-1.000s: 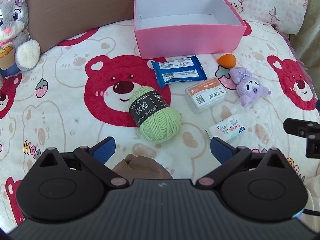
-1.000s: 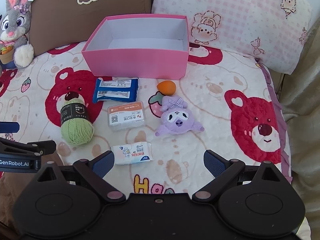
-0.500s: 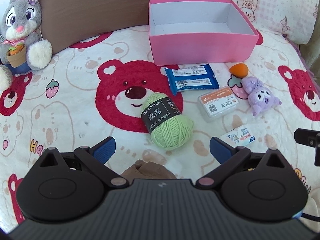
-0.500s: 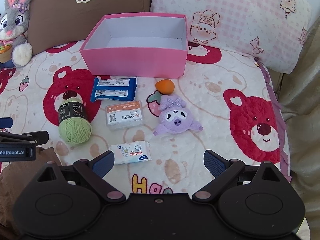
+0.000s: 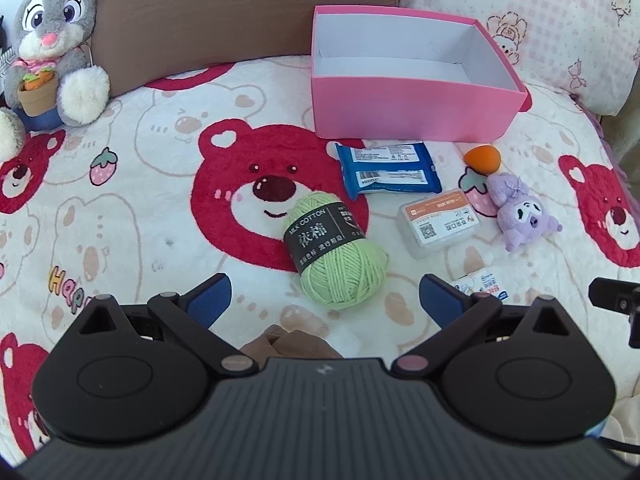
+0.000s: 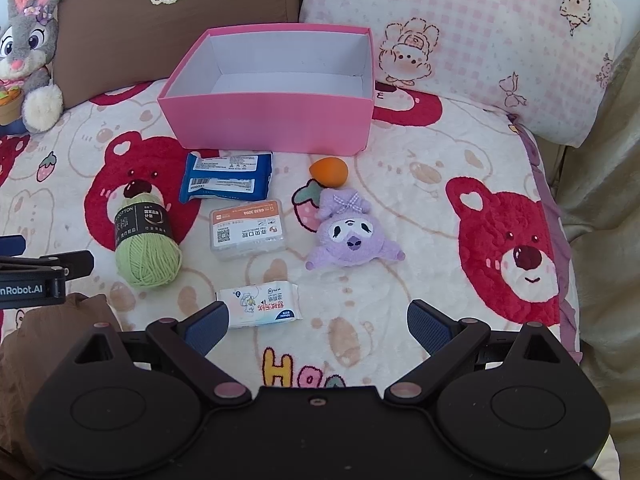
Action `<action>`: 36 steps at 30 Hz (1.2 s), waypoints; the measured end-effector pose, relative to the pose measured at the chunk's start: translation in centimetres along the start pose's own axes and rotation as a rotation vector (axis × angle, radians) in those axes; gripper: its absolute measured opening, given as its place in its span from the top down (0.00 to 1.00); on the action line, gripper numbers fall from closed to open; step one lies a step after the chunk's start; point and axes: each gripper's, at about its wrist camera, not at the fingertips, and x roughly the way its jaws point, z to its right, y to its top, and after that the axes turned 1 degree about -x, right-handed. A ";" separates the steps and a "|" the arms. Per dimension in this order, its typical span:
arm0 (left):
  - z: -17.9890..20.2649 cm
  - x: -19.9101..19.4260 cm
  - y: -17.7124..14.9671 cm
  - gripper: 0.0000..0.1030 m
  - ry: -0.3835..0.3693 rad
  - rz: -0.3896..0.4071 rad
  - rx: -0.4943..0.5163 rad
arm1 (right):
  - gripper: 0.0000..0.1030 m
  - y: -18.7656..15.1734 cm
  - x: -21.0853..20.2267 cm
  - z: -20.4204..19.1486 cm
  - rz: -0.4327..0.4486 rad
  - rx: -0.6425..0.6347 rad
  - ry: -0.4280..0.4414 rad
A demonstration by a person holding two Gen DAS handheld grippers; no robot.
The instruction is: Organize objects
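An empty pink box point(image 5: 412, 114) point(image 6: 272, 124) stands at the back of the bear-print blanket. In front of it lie a blue packet point(image 5: 388, 170) point(image 6: 228, 176), a green yarn ball point(image 5: 340, 256) point(image 6: 146, 240), a clear plastic case point(image 5: 438, 222) point(image 6: 248, 230), an orange egg-shaped sponge point(image 5: 482, 157) point(image 6: 329, 169), a purple plush point(image 5: 520, 210) point(image 6: 352, 232) and a white tissue pack point(image 5: 486, 286) point(image 6: 262, 304). My left gripper point(image 5: 324, 300) is open just short of the yarn. Open too, my right gripper point(image 6: 318, 324) hovers beside the tissue pack.
A grey rabbit plush point(image 5: 52, 44) point(image 6: 28, 56) sits at the back left against a brown cushion point(image 5: 208, 12) point(image 6: 180, 16). A pink checked pillow point(image 6: 480, 36) lies at the back right. Brown fabric point(image 6: 52, 340) shows near the left gripper. The bed edge runs along the right.
The left gripper has swung left and back a little, so the box and items slid right in its view and the rabbit came in. The right gripper barely shifted.
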 end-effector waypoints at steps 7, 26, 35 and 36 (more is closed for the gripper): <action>-0.3 1.0 -0.4 0.03 -0.054 -0.041 0.003 | 0.05 0.0 0.5 -0.1 -0.009 -0.004 -0.001; 0.2 -0.3 0.5 0.03 -0.067 -0.085 0.239 | 0.05 0.0 -0.4 -1.5 -0.014 -0.021 0.010; -0.1 -1.1 1.0 0.03 -0.096 -0.083 0.260 | 0.05 -0.1 -0.4 -1.5 -0.020 -0.014 0.017; -0.1 -1.2 1.1 0.03 -0.105 -0.086 0.261 | 0.05 -0.1 -0.4 -1.5 -0.020 -0.013 0.018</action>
